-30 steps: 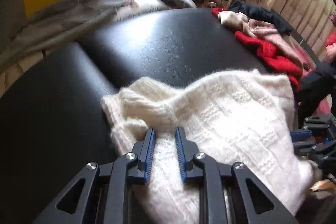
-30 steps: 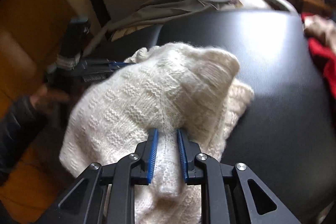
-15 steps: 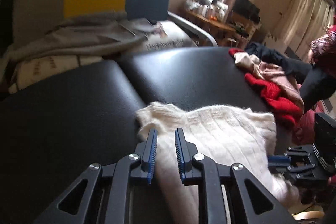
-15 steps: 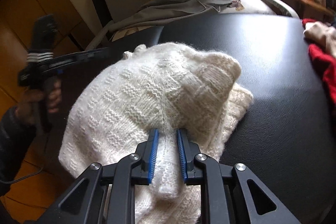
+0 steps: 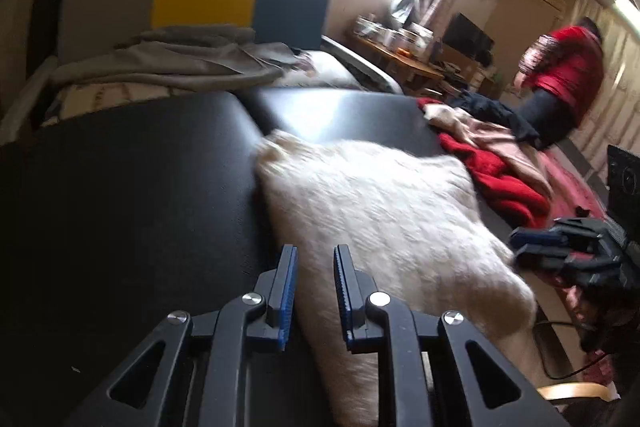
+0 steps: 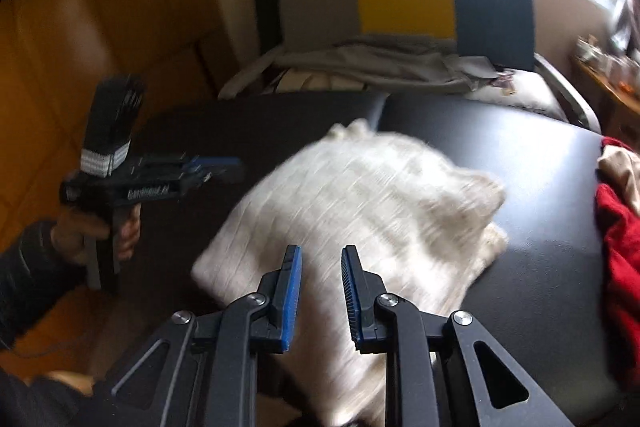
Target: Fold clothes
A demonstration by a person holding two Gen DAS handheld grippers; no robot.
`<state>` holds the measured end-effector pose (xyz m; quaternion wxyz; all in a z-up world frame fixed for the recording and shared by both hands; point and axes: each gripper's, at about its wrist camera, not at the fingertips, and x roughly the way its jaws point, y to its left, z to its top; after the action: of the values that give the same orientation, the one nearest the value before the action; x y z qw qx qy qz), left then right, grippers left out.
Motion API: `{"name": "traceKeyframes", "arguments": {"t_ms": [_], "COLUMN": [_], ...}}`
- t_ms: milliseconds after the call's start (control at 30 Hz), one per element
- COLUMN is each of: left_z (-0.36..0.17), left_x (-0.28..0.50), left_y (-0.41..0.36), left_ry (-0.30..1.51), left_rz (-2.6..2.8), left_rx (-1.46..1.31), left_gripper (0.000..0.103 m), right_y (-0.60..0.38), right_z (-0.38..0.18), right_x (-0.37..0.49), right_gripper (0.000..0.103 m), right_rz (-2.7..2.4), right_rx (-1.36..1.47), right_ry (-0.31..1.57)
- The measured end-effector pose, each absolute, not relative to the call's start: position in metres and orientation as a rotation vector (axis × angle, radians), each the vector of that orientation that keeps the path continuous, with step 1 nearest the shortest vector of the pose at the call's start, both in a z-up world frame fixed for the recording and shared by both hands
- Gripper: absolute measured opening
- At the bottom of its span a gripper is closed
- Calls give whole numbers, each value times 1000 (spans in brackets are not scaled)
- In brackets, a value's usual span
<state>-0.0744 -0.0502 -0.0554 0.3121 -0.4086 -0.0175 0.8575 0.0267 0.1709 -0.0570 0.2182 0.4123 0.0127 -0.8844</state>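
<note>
A white knitted sweater (image 5: 384,223) lies bunched on the black padded table (image 5: 120,195); it also shows in the right wrist view (image 6: 360,211). My left gripper (image 5: 314,259) is open and empty, above the sweater's near left edge; it also shows in the right wrist view (image 6: 216,165), held off to the left of the sweater. My right gripper (image 6: 320,263) is open and empty, above the sweater's near edge; it also shows in the left wrist view (image 5: 536,243) at the sweater's right side.
A heap of red, beige and dark clothes (image 5: 488,155) lies at the table's right end (image 6: 620,219). A grey, yellow and blue chair (image 6: 408,3) with grey cloth stands behind the table. A person in red (image 5: 564,67) stands at the far right.
Both grippers let go of the sweater, opened and pulled back and up. The sweater dropped onto the table and lies flatter. The left gripper moved away to the left.
</note>
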Motion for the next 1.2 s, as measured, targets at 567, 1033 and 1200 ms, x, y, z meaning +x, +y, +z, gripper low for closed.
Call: {"name": "traceKeyframes", "arguments": {"t_ms": [567, 1033, 1200], "left_z": [-83, -55, -50], "left_x": [-54, -43, -41], "left_y": [-22, -26, -32], "left_ry": [-22, 152, 134], "left_rz": [2301, 2509, 2589], "left_rx": [-1098, -1108, -1120], "left_gripper": [20, 22, 26], "right_y": [210, 205, 199], "right_z": [-145, -141, -139], "right_x": [34, 34, 35], "right_gripper": [16, 17, 20], "right_rz": [-2462, -2498, -2522], "right_rx": [1333, 1327, 1329], "right_ry": [-133, -125, -104]}}
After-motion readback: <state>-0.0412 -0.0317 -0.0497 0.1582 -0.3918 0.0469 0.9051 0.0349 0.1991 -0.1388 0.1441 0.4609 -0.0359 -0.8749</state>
